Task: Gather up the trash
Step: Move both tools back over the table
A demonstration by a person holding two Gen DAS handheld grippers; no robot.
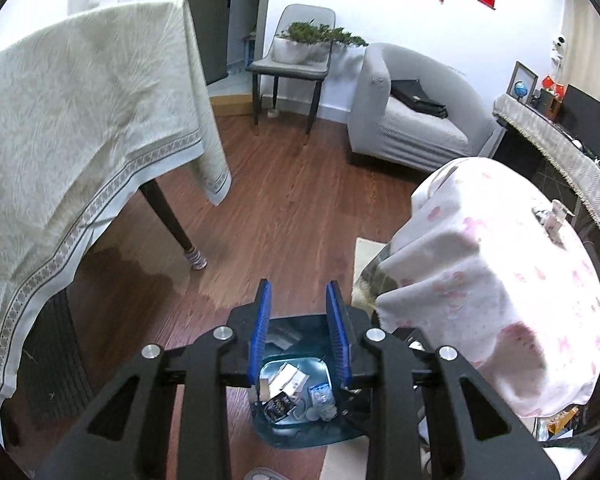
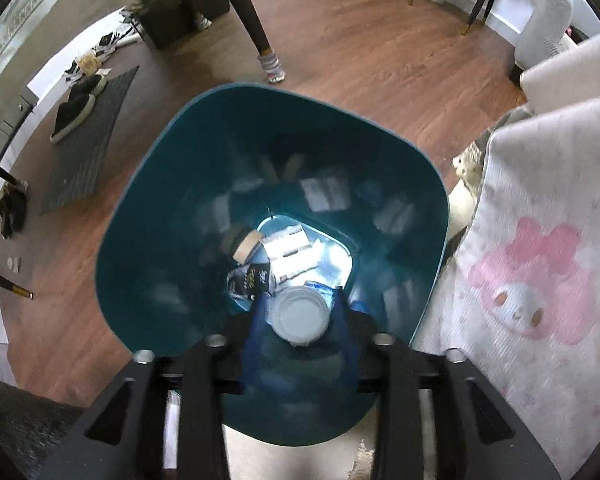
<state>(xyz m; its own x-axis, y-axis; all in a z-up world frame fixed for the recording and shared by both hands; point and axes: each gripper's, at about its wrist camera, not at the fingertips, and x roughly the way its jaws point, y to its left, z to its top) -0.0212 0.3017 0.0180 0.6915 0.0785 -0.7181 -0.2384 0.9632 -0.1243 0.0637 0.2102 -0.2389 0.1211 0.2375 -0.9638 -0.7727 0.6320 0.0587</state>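
Note:
A teal trash bin [image 2: 148, 240] stands on the wooden floor with several wrappers and packets at its bottom [image 2: 288, 248]. My right gripper [image 2: 299, 308] is over the bin's mouth, shut on a small white plastic cup [image 2: 299, 314] seen from its round end. In the left wrist view the bin [image 1: 296, 432] lies below my left gripper [image 1: 299, 300], which is open and empty, well above the bin's rim.
A low table with a pink-patterned white cloth [image 1: 500, 280] stands right beside the bin. A big table with a cream cloth [image 1: 80, 140] and dark legs [image 2: 256, 20] stands to the left. A dark mat with shoes [image 2: 84, 140] lies on the floor.

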